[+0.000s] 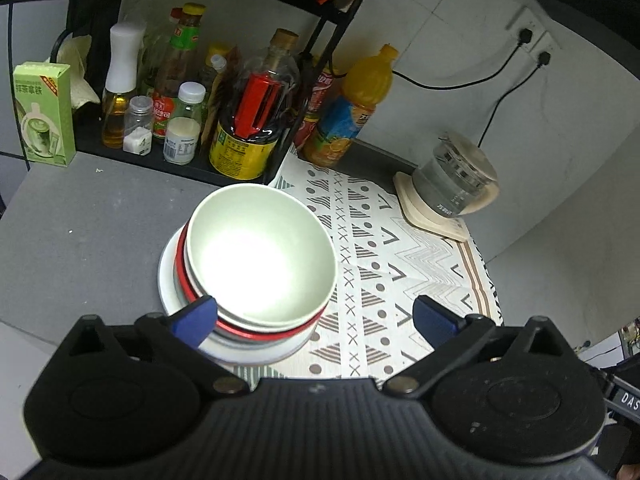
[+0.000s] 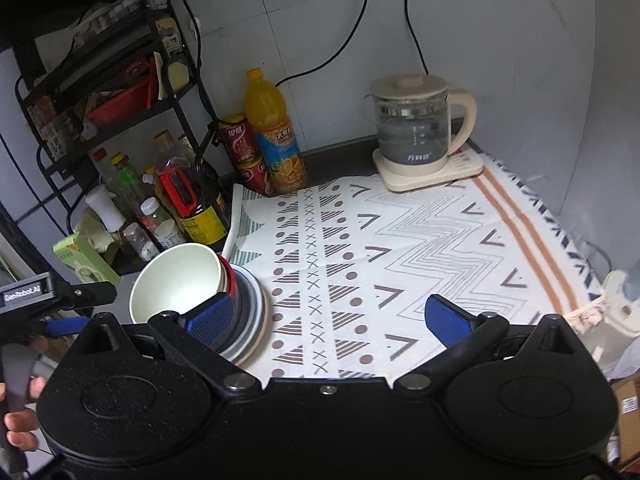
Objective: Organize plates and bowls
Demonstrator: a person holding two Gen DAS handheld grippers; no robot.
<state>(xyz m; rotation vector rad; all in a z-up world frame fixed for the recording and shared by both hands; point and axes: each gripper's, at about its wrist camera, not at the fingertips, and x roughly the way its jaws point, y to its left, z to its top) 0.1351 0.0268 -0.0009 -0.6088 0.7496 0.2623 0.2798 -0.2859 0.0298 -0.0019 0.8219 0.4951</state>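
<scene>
A pale green bowl (image 1: 260,252) sits on top of a stack: a red-rimmed bowl (image 1: 240,330) under it and white plates (image 1: 168,276) at the bottom. The stack stands where the grey counter meets the patterned cloth. My left gripper (image 1: 316,320) is open and empty just in front of the stack, its left fingertip (image 1: 196,318) near the bowl's near rim. In the right wrist view the same stack (image 2: 180,280) is at lower left. My right gripper (image 2: 332,316) is open and empty, its left fingertip (image 2: 212,314) in front of the plates (image 2: 252,312).
A black rack (image 1: 180,160) with sauce bottles and jars stands behind the stack. A green carton (image 1: 44,114), an orange juice bottle (image 2: 276,132), red cans (image 2: 240,144) and a glass kettle (image 2: 416,128) on its base line the back. The patterned cloth (image 2: 420,240) covers the right side.
</scene>
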